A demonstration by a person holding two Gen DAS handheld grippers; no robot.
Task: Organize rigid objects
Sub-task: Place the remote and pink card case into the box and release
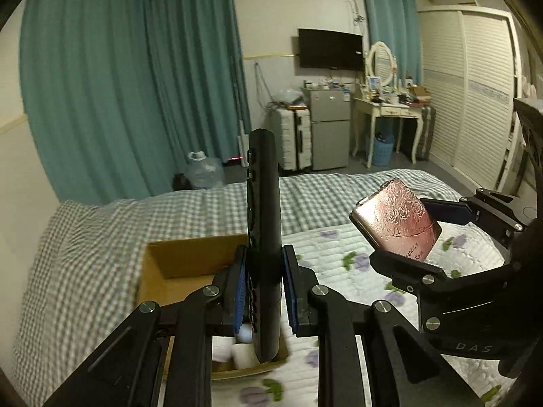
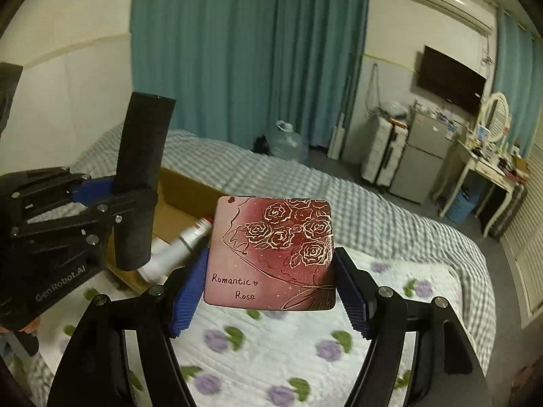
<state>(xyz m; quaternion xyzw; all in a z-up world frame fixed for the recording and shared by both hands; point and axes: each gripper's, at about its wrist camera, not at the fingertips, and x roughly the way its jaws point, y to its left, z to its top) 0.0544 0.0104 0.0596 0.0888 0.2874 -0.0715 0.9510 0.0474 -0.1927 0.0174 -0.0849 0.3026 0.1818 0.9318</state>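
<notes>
My left gripper (image 1: 262, 281) is shut on a long black remote control (image 1: 264, 203), held upright above an open cardboard box (image 1: 190, 261) on the bed. From the right wrist view the remote (image 2: 142, 169) stands left of the box (image 2: 183, 196). My right gripper (image 2: 271, 285) is shut on a square pink tin (image 2: 271, 254) with gold roses and the words "Romantic Rose", held above the quilt. The tin also shows in the left wrist view (image 1: 397, 220), right of the remote. A white and silver tube (image 2: 180, 244) lies in the box.
The bed has a white quilt with purple flowers (image 2: 271, 356) and a grey checked blanket (image 1: 85, 254). Beyond it are teal curtains (image 1: 135, 84), a water jug (image 1: 203, 169), a suitcase (image 1: 292, 142), a small fridge (image 1: 329, 129), a dressing table (image 1: 387, 108) and a wardrobe (image 1: 475, 95).
</notes>
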